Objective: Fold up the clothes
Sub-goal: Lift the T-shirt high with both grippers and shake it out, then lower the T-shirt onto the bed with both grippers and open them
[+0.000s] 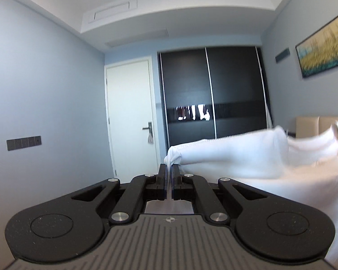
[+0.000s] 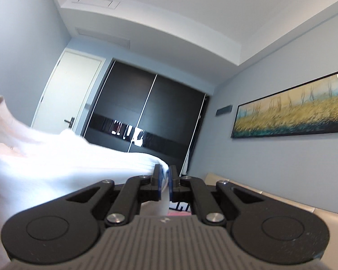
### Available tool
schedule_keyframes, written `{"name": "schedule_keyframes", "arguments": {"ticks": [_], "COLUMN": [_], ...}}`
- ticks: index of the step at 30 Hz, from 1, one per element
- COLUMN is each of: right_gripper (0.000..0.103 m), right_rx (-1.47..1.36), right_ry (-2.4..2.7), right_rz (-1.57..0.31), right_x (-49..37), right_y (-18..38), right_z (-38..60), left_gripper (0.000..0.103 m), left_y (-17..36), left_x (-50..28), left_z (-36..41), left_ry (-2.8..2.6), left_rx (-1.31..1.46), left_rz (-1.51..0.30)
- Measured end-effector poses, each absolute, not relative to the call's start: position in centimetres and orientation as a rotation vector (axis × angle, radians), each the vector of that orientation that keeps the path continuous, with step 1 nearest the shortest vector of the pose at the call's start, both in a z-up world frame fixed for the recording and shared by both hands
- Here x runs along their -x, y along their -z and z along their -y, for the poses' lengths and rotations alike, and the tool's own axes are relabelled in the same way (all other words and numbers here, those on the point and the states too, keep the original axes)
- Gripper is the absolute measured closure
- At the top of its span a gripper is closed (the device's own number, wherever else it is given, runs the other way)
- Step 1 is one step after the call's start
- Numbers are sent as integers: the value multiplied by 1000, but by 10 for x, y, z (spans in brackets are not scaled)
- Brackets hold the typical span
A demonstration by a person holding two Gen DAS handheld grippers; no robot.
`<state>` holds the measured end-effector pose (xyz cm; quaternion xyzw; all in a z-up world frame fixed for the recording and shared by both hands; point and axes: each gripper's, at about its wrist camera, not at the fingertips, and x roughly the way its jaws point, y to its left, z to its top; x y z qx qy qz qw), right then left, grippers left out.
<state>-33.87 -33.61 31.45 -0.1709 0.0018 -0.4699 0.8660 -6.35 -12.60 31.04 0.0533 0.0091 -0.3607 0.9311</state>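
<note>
Pinching a corner of the white garment (image 1: 232, 155) between jaws pressed together, the left gripper (image 1: 169, 171) is holding the cloth up off the bed (image 1: 281, 193), and the fabric is stretching away to the right of its jaws. Beyond the jaws, a white door (image 1: 130, 117) is standing beside a dark wardrobe (image 1: 214, 90). Farther right, the right gripper (image 2: 165, 175) is clamping another edge of the same garment, with a strip of cloth running between its nearly closed jaws and the rest billowing left. A landscape painting (image 2: 293, 112) is hanging right of those jaws.
</note>
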Motion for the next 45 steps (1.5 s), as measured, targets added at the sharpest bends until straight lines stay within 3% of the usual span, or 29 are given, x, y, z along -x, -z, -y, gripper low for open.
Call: {"name": "schedule_keyframes", "arguments": {"ticks": [13,22,29,37,45], "right_gripper": [97,97,97,97,97], "right_rx": [383,375,309,164,30], "right_ry": [1032,1033,1028,998,996], "right_rz": [209,280,153,-132,-364], "right_x": [429,459,424,336,224], "right_y": [-333,-335,-304,-230,-152], "right_z": [263,231,269,359,469], "left_gripper": [102,102,102,102,101], "left_y": [-348,-358,-330,-249,-162], "left_x": [149,170,134,38,-54], "left_z": [43,35,73,182,302], "left_ry": [812,822,857,862,856], "left_rx": [-6,-5,-113,-260,-505], "left_rz": [242,333,187,-120,-299]}}
